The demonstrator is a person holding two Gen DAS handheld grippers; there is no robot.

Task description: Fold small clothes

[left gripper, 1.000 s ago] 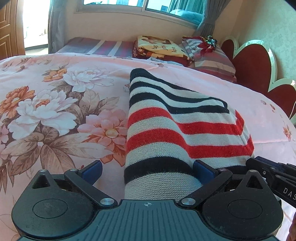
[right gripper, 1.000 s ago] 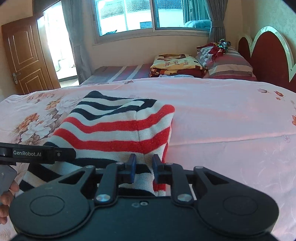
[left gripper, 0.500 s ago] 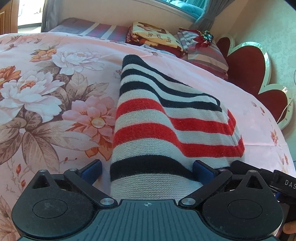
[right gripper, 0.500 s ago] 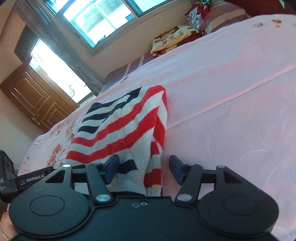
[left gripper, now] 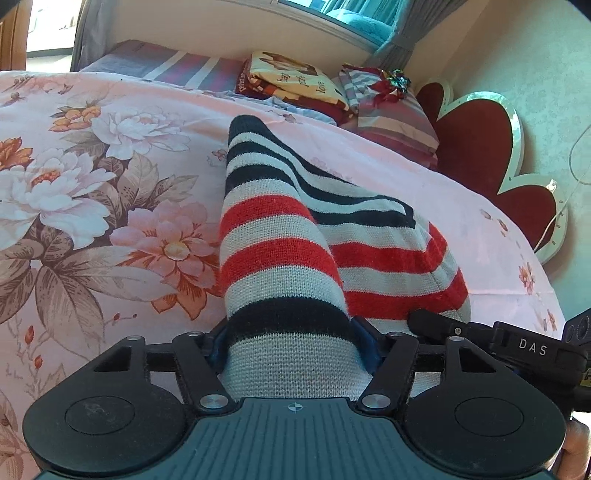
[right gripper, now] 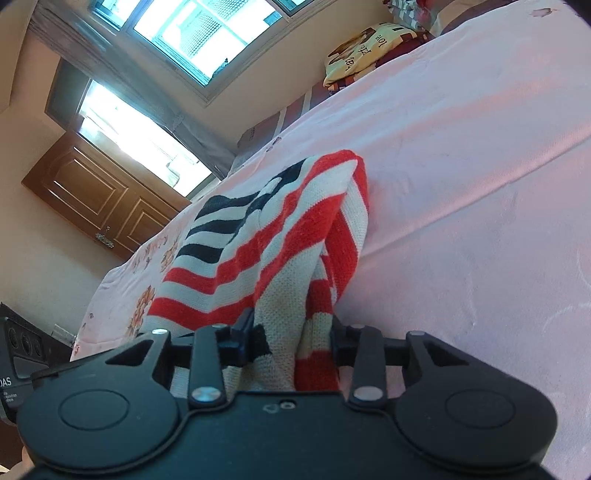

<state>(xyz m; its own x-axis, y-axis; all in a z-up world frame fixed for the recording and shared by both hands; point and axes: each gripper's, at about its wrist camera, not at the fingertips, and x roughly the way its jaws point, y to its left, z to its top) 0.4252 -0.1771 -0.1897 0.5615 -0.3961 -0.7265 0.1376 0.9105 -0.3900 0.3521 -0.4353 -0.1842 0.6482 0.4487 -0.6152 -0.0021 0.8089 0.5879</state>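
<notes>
Both grippers angled down, jaws closing on striped knit (left gripper: 280,280).

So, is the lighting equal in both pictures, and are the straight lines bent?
Left wrist view: even daylight, sharp striped sweater, headboard curved by the fisheye. Right wrist view: windows overexposed, strongly tilted, bedspread edge bowed.

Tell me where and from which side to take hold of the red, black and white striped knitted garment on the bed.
Grip the red, black and white striped knitted garment at its near edge, coming in low from the near side. That edge is bunched into two raised ridges. The left gripper is closing around one, the right gripper around the other. The rest lies flat on the pink bedspread, offering nothing to pinch.
</notes>
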